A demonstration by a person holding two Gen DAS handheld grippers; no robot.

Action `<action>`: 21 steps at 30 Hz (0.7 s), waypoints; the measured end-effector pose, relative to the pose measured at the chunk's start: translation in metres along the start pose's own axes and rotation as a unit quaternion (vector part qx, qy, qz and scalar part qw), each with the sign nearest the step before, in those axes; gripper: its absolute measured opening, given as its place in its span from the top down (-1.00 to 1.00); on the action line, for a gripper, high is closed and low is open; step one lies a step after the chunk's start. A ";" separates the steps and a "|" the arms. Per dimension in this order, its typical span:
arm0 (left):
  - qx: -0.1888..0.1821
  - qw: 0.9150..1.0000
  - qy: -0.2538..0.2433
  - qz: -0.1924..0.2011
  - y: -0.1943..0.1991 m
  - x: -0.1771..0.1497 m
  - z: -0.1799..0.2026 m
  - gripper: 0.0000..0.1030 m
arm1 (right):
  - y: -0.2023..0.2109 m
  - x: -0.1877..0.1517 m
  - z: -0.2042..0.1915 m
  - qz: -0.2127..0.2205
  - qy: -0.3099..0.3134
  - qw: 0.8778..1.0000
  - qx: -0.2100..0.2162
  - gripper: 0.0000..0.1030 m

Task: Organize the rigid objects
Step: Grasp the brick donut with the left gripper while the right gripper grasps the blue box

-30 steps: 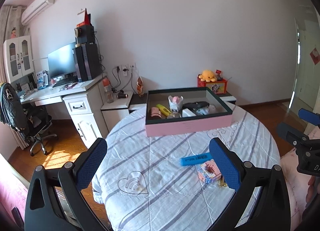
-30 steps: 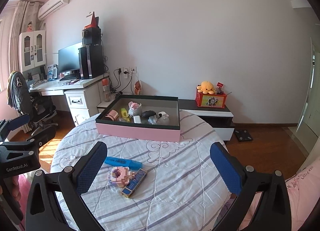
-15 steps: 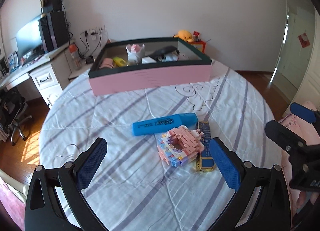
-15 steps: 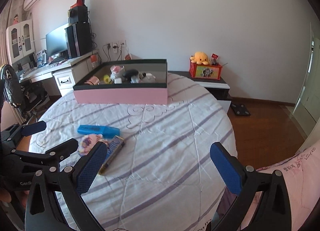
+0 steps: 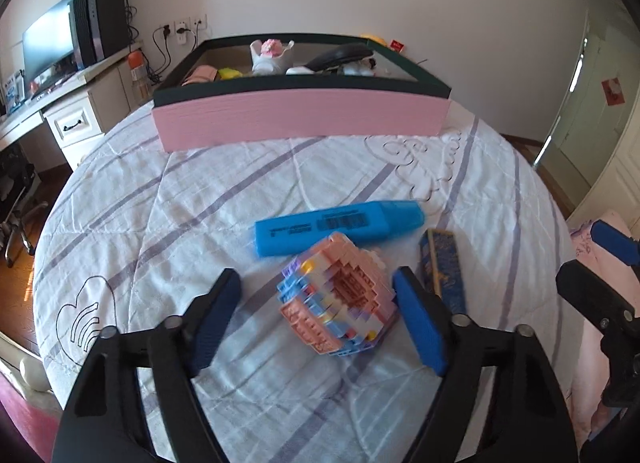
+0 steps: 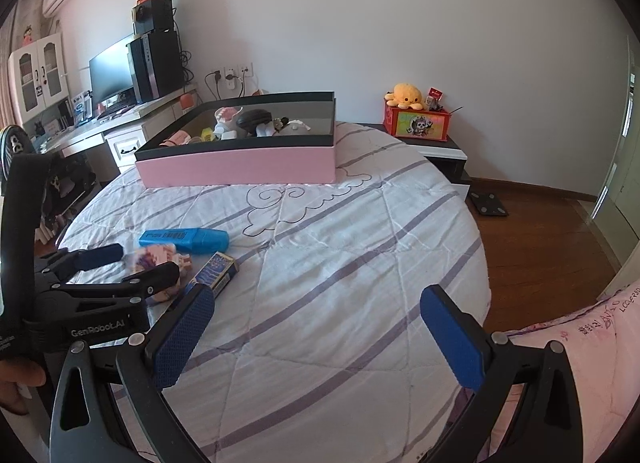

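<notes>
On the far side of a round table [image 5: 120, 199] covered with a striped white quilt, a pink box [image 5: 300, 119] with a dark rim holds a white cup with pink filling [image 5: 271, 55], a black case [image 5: 340, 55], a yellow item and a pink one at its left end, plus smaller white pieces too jumbled to name. Near the table's front edge lies a pastel brick-built toy [image 5: 338, 295], with a blue highlighter [image 5: 340, 225] touching its far side and a blue-and-gold slim box [image 5: 442, 267] just right of it. The left gripper [image 5: 320, 319] brackets the toy, its jaws having just been closing; the right pad sits at the toy's edge, the left pad stands apart from it. The right gripper [image 6: 316, 339] hangs over bare quilt to the right, jaws wide apart, holding nothing. A second ago both cameras showed the whole room and the box interior from above; both now sit lower and closer to the table.
</notes>
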State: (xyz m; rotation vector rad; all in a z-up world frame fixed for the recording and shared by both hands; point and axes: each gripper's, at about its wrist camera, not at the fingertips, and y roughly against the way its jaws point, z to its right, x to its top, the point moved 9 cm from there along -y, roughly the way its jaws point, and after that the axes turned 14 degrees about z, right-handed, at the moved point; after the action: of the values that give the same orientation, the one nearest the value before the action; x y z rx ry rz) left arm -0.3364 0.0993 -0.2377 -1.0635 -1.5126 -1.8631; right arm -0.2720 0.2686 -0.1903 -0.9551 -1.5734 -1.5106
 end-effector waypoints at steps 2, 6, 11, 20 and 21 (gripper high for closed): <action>-0.004 1.000 0.001 0.000 0.003 -0.002 -0.005 -0.30 | -0.003 -0.002 -0.008 -0.004 0.005 1.000 0.005 -1.00; 0.002 1.000 -0.004 0.003 0.013 -0.004 -0.020 -0.01 | -0.008 -0.006 -0.025 -0.012 0.017 1.000 0.015 -1.00; 0.015 1.000 -0.001 0.003 0.027 -0.013 -0.043 -0.05 | -0.022 -0.014 -0.052 -0.033 0.030 0.999 0.026 -1.00; 0.030 0.999 0.014 0.015 0.038 -0.014 -0.068 -0.30 | -0.054 -0.030 -0.082 -0.070 0.054 0.996 0.012 -0.97; 0.031 0.999 0.015 0.016 0.038 -0.013 -0.069 -0.37 | -0.055 -0.032 -0.080 -0.074 0.052 0.996 0.014 -0.81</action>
State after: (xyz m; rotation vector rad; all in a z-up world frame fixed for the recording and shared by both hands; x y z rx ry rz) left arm -0.3160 0.0221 -0.2320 -1.0216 -1.5187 -1.7900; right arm -0.3059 0.1860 -0.2413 -0.7448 -1.6145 -1.6100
